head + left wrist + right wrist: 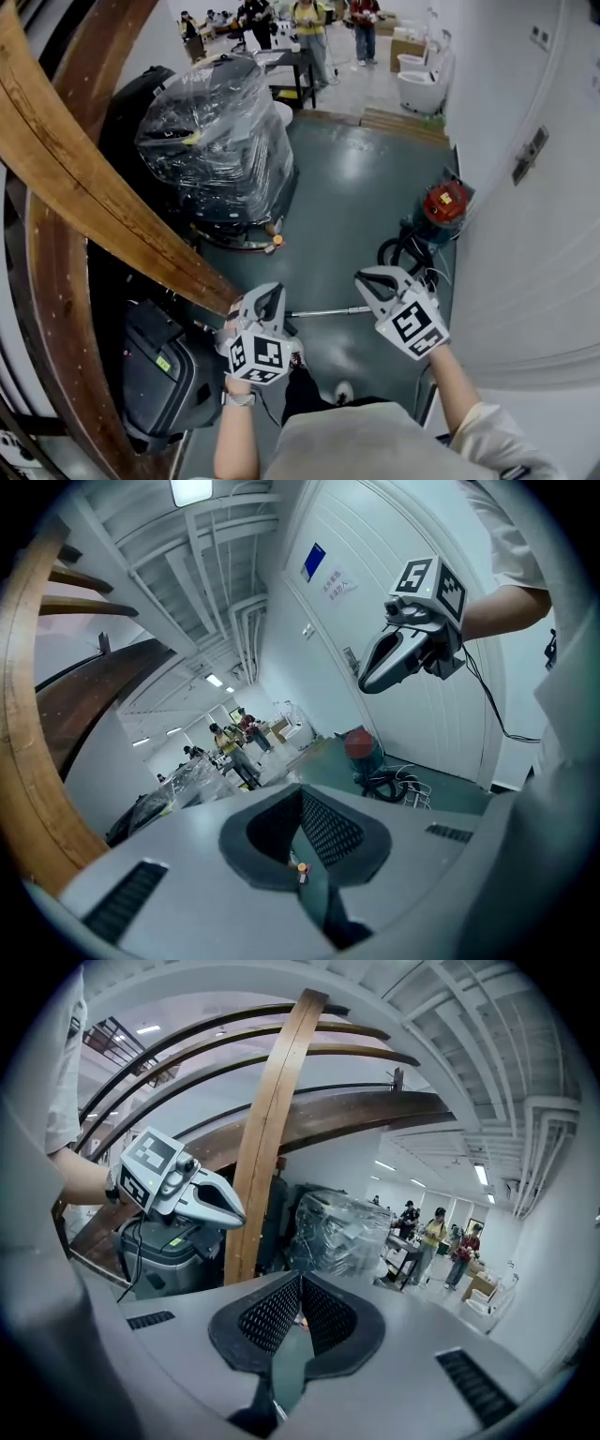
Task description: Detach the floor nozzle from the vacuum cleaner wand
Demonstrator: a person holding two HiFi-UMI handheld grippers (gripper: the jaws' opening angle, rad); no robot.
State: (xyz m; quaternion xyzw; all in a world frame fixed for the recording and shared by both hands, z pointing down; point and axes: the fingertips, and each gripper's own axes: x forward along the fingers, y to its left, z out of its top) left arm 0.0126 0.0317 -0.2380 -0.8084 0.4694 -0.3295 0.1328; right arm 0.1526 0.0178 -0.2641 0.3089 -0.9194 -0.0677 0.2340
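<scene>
Here, item by item.

**Wand** (pixel 328 311): a thin metal tube lying on the green floor (pixel 366 187). In the head view its long axis runs crosswise, left to right, and only the stretch between the two grippers shows.

**Floor nozzle**: cannot be made out. The wand's left end passes out of sight behind the left gripper. As the hose lies to the right, the nozzle is probably at that hidden left end.

**Hose** (pixel 401 251) and red **canister** (pixel 442 208): beyond the wand's right end, against the white wall.

**Left gripper** (pixel 270 298): jaws closed on nothing, the pads meeting in its own view. It is held above the floor over the wand's left end, and is likely the nearer one to the nozzle joint.

**Right gripper** (pixel 373 281): jaws likewise together and empty, held above the wand's right end and nearer the hose.

Relation that matters: the wand lies below both sets of fingertips and across the line they point along. Both would probably need to open and come down to it, one on each side of the joint.

**Surroundings**: a plastic-wrapped machine (pixel 220 141) farther off, a curved wooden rail (pixel 84 187) at left, and a grey case (pixel 159 375) beneath it.
</scene>
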